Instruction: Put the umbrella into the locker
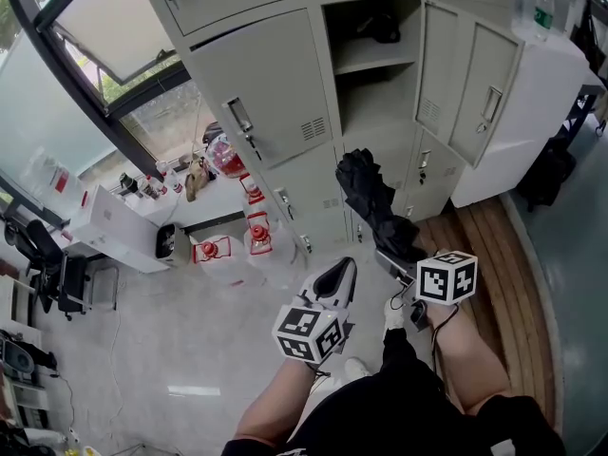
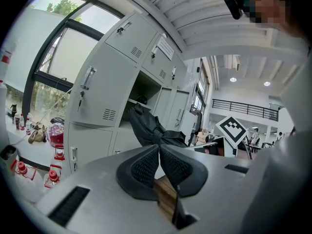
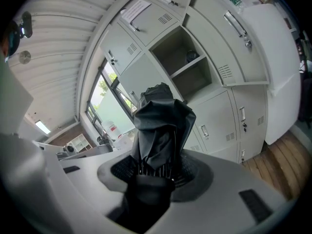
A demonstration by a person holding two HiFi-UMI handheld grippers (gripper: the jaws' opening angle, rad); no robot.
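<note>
The folded black umbrella point(image 1: 373, 200) sticks forward and up out of my right gripper point(image 1: 393, 257), which is shut on its lower end. In the right gripper view the umbrella point(image 3: 161, 123) fills the middle, with both pads of the right gripper point(image 3: 156, 172) pressed on its ribs. It points toward the open locker point(image 1: 375, 84), a compartment with one shelf. That open locker point(image 3: 187, 62) lies straight ahead there. My left gripper point(image 1: 338, 272) hangs beside the right one, shut and holding nothing. From the left gripper point(image 2: 159, 149), the umbrella point(image 2: 150, 128) shows just beyond its touching pads.
The locker's door point(image 1: 472, 79) swings out to the right; another open door point(image 1: 266, 93) stands at the left. A dark item point(image 1: 380, 28) lies on the upper shelf. Red lanterns point(image 1: 256, 228) and a low white shelf point(image 1: 119, 228) sit at the left. A wooden step point(image 1: 499, 255) runs along the locker's base.
</note>
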